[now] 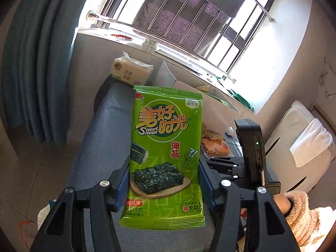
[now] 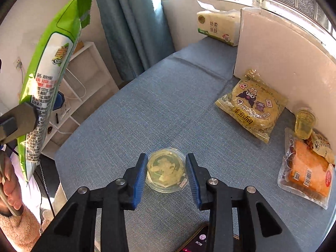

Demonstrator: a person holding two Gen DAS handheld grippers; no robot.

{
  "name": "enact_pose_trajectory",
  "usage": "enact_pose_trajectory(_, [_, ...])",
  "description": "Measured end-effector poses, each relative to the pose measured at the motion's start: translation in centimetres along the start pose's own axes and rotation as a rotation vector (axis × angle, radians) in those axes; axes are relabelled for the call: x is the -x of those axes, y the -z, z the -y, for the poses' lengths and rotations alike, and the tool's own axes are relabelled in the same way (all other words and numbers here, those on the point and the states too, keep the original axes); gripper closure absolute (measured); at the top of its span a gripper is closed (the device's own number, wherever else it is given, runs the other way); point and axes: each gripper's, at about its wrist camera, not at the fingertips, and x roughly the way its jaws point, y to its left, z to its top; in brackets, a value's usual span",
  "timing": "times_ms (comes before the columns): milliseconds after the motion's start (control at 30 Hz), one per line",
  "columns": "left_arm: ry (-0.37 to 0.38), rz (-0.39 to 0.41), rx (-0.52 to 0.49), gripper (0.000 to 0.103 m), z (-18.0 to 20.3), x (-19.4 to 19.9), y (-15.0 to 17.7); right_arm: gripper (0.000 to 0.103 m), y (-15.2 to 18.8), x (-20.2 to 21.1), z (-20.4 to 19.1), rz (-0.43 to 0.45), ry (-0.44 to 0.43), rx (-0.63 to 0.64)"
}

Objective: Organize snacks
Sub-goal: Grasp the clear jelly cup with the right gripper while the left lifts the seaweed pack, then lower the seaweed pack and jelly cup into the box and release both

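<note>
jelly cup (image 2: pixel 166 171) on table (image 2: pixel 168 109) | tissue pack (image 2: pixel 218 28) behind | snack packets (image 2: pixel 253 105) right

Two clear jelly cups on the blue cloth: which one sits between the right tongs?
The round jelly cup lying lid-up near the cloth's front edge, framed by the right tongs. The other cup stands far right, against the orange bread pack.

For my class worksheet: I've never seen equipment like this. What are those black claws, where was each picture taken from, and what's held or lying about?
No robot here: a person holds a two-fingered gripper in each hand, each with a camera looking along its fingers. The left gripper films itself clamping a green seaweed packet. The right gripper films itself shut on a jelly cup on the blue cloth. Also lying there: tissues, a yellow packet, a bread packet, another small cup.
</note>
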Motion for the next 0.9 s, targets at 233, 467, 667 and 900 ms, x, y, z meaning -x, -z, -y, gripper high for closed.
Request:
enact_pose_trajectory(233, [0.057,-0.014,-0.052,0.041,2.5,-2.1,-1.7,0.063,1.8,6.8,4.4,0.171,-0.025,-0.158])
enact_pose_trajectory(467, [0.147,-0.010,-0.141,0.041,7.0,-6.6,-7.9,0.063,1.9,15.8,12.1,0.369,0.051,-0.315])
enact_pose_trajectory(667, [0.155,-0.045,-0.152,0.041,9.6,-13.8,-15.8,0.063,-1.6,20.2,19.7,0.442,0.138,-0.405])
enact_pose_trajectory(900, [0.059,-0.167,-0.090,0.041,9.6,-24.2,-21.6,0.063,-9.4,17.2,27.0,0.343,0.215,-0.431])
